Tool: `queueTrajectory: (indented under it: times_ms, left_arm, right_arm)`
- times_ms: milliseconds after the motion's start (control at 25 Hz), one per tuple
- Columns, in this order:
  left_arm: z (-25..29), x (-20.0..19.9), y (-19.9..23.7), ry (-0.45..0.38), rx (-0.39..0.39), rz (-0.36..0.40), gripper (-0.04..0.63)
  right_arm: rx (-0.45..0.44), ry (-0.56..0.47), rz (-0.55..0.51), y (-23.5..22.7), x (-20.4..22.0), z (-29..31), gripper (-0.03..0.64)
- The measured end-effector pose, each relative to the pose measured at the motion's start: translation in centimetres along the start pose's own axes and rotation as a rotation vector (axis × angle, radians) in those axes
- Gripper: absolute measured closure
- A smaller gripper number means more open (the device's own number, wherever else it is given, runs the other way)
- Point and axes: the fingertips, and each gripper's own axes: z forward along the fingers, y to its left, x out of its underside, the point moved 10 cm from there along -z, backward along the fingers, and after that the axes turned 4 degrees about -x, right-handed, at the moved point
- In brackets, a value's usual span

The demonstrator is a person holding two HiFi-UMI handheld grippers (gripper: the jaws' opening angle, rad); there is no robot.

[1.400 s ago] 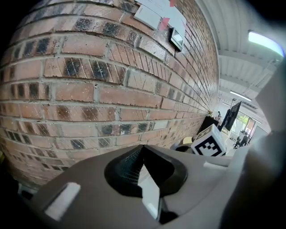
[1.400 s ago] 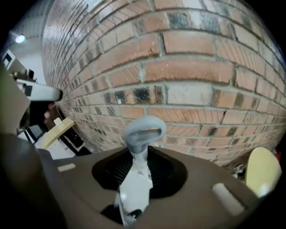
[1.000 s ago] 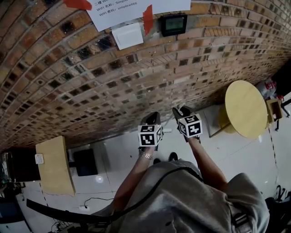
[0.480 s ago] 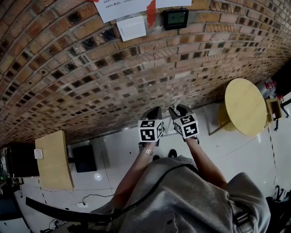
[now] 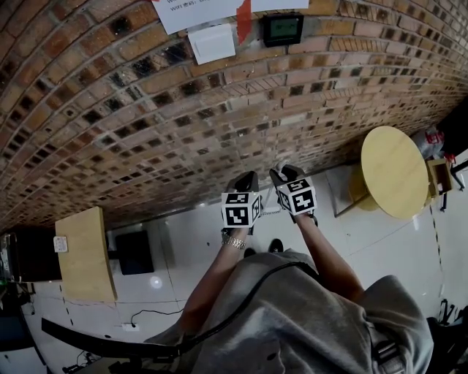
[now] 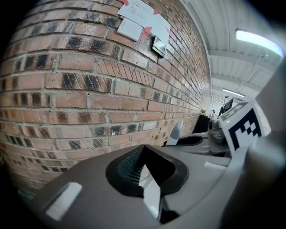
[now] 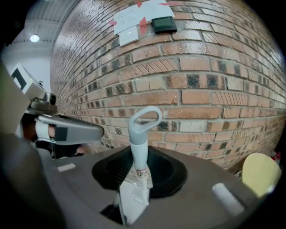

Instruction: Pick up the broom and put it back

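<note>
Brickwork of the red-brown wall (image 5: 183, 109) is faced at close range by both tools, which are held side by side above a white tiled floor (image 5: 190, 241). The right tool (image 7: 136, 188) is clamped on the pale grey broom handle (image 7: 142, 134), which is held upright between its jaws with the looped end on top, in front of the bricks. The rest of the broom is hidden in every view. The left tool (image 6: 147, 179) is closed narrow, with nothing gripped, just beside the right one. A small dark-screened panel (image 5: 282, 29) and white taped papers (image 5: 197, 11) are seen high on the wall. A round yellow wooden counter (image 5: 395, 172) is seen to the person's right.
</note>
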Motion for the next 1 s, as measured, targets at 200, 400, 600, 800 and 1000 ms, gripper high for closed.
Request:
queueTrajectory:
  times_ms: [200, 400, 600, 800, 1000]
  left_arm:
    - [-0.5, 0.3, 0.7, -0.001, -0.026, -0.009, 0.595]
    - [-1.3, 1.2, 1.9, 0.009, -0.083, -0.042, 0.595]
    - [-1.9, 2.2, 2.8, 0.037, -0.13, -0.053, 0.595]
    - [-2.5, 3.6, 3.2, 0.078, -0.171, -0.075, 0.595]
    - [-2.8, 4.3, 4.5, 0.098, -0.219, -0.102, 0.595]
  right_arm:
    - [-0.003, 0.074, 0.035, -2.0, 1.6, 4.4, 0.52]
    - [-0.005, 0.163, 0.069, -4.2, 4.8, 8.2, 0.518]
    - [-0.005, 0.251, 0.08, -6.2, 7.7, 12.5, 0.52]
    - [0.024, 0.315, 0.113, -9.1, 10.0, 15.6, 0.52]
    - [0.03, 0.28, 0.09, -11.8, 8.1, 18.8, 0.52]
